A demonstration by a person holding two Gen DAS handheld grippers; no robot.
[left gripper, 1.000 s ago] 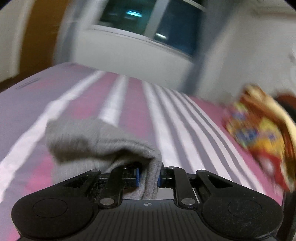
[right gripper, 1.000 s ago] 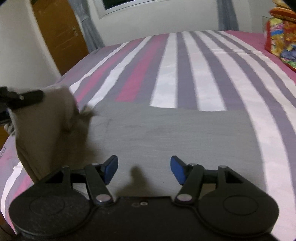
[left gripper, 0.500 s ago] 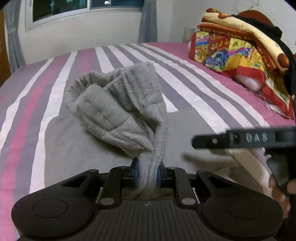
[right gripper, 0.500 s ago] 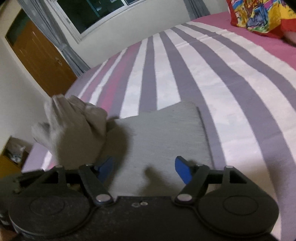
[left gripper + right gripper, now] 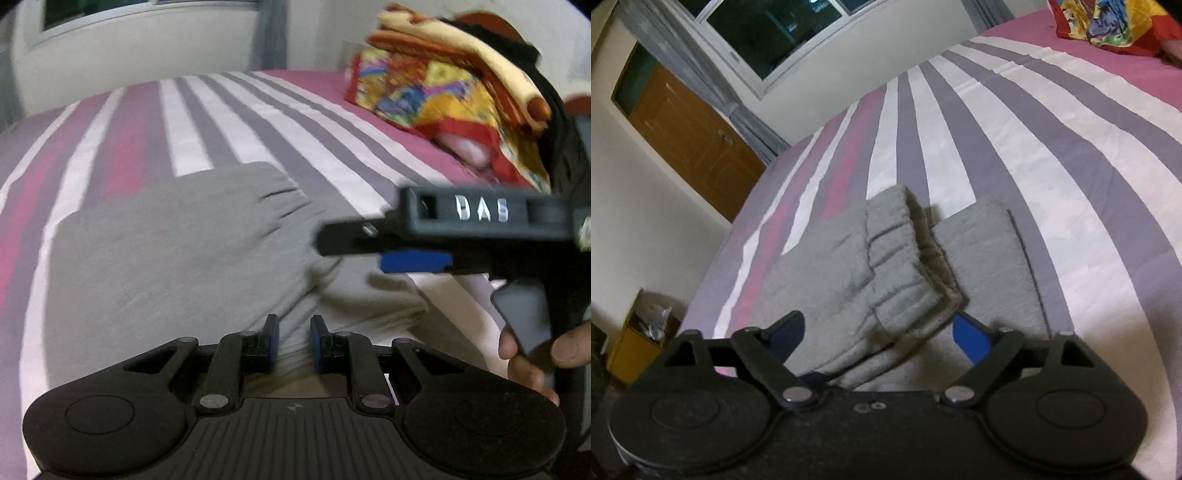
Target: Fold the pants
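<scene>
The grey pants [image 5: 177, 251] lie folded on the striped bed. Their ribbed cuff end [image 5: 901, 266] lies laid over the folded part, running toward my right gripper. My left gripper [image 5: 292, 343] hovers at the near edge of the pants, its jaws slightly apart with nothing between them. My right gripper [image 5: 879, 332] is open wide, its fingers on either side of the cuff end without closing on it. The right gripper also shows in the left wrist view [image 5: 413, 251], coming in from the right just above the pants.
The striped bedspread [image 5: 1015, 129] stretches beyond the pants. A colourful folded blanket pile [image 5: 450, 107] sits at the far right. A wooden door [image 5: 690, 144] and a yellow box [image 5: 635, 347] stand left of the bed. A window [image 5: 775, 29] is on the back wall.
My left gripper carried the cuff end across, laid it on the folded pants and let go. My right gripper stayed open and now straddles the cuff.
</scene>
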